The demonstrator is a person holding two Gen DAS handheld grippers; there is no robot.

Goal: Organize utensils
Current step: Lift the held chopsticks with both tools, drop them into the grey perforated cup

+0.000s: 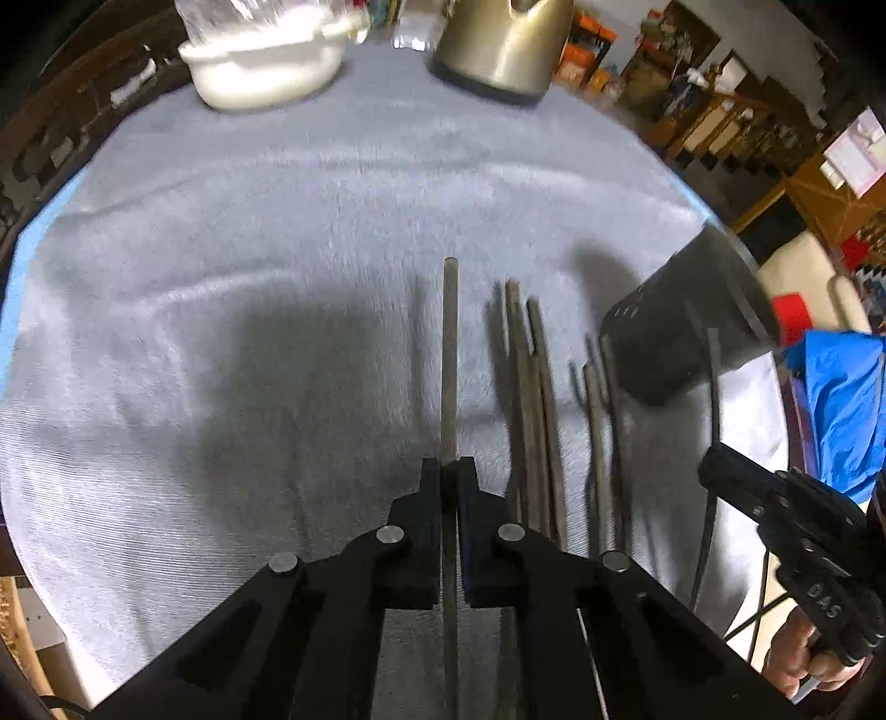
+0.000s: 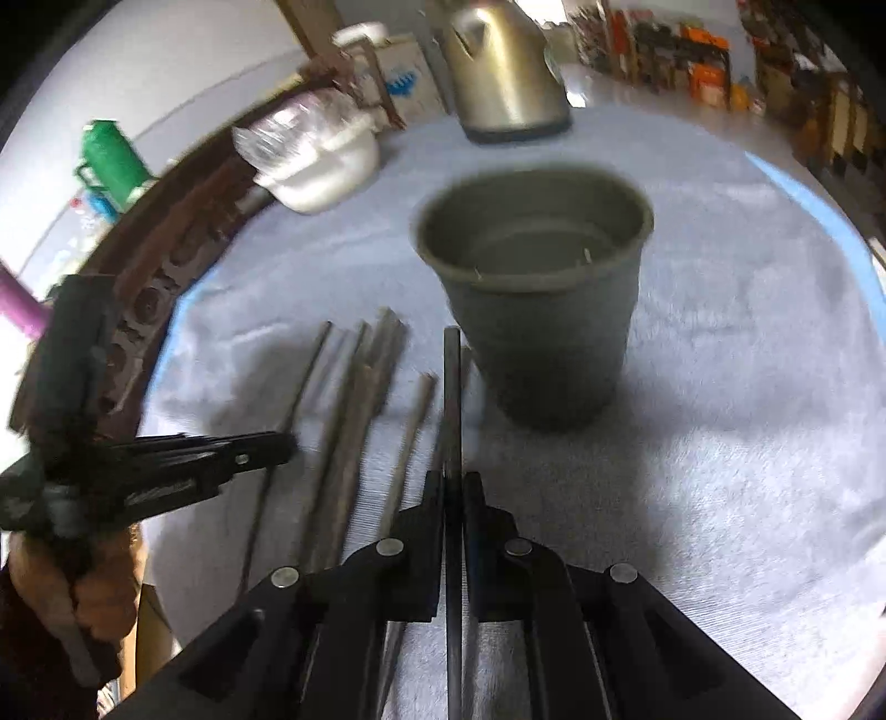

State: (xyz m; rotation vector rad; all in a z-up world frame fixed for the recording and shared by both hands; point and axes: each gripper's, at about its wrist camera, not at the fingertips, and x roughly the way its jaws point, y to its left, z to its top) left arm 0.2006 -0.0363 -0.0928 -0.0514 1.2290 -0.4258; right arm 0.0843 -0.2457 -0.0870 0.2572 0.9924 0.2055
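My left gripper [image 1: 449, 465] is shut on a dark chopstick [image 1: 451, 354] that points straight ahead above the cloth. My right gripper [image 2: 453, 479] is shut on another dark chopstick [image 2: 452, 399], its tip close to the side of the dark grey cup [image 2: 534, 288]. The cup stands upright and looks empty; in the left wrist view the cup [image 1: 681, 327] is at the right, blurred. Several loose chopsticks [image 1: 531, 410] lie side by side on the cloth between the grippers; they also show in the right wrist view [image 2: 354, 421]. The left gripper [image 2: 277, 446] shows at the left there.
A pale grey-blue towel [image 1: 277, 249] covers the round table. A white lidded pot [image 1: 266, 61] and a metal kettle [image 1: 498, 50] stand at the far edge. A dark wooden chair back [image 2: 166, 260] curves along the table's left side. Shelves and clutter stand beyond the table.
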